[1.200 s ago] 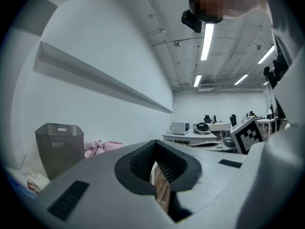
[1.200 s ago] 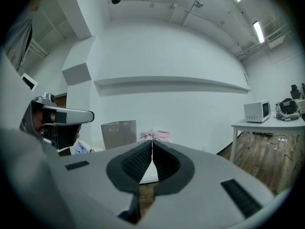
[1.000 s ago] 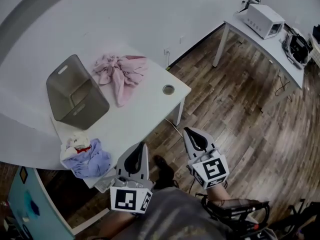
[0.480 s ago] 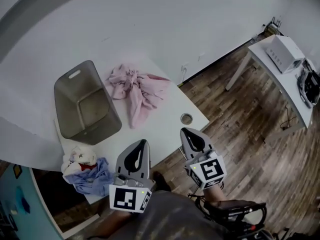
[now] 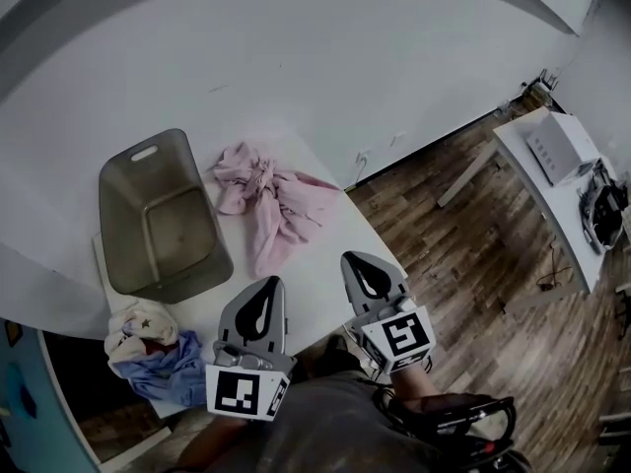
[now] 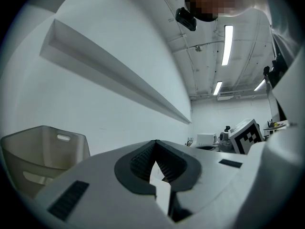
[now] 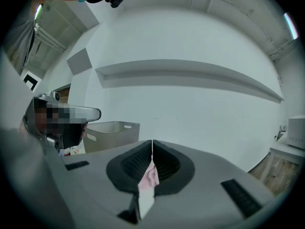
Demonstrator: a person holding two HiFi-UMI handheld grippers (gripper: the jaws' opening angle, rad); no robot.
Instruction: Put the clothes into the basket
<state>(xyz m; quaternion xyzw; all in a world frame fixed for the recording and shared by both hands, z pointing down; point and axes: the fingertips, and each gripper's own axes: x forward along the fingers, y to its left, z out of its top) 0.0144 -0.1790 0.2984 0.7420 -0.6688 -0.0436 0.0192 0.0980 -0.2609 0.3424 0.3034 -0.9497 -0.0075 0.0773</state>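
Right claw [image 5: 360, 264] advanced; pink clothes [image 5: 281, 205] near, ahead-left, not touching.

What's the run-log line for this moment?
left gripper: shut, empty | right gripper: shut, empty | grey plastic basket: empty | pink garment: on white table

Overhead and level views sharing basket [image 5: 123, 225]

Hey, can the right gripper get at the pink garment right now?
Probably yes: the pink garment lies uncovered on the table ahead of the right gripper, nothing between; its shut jaws must open first.
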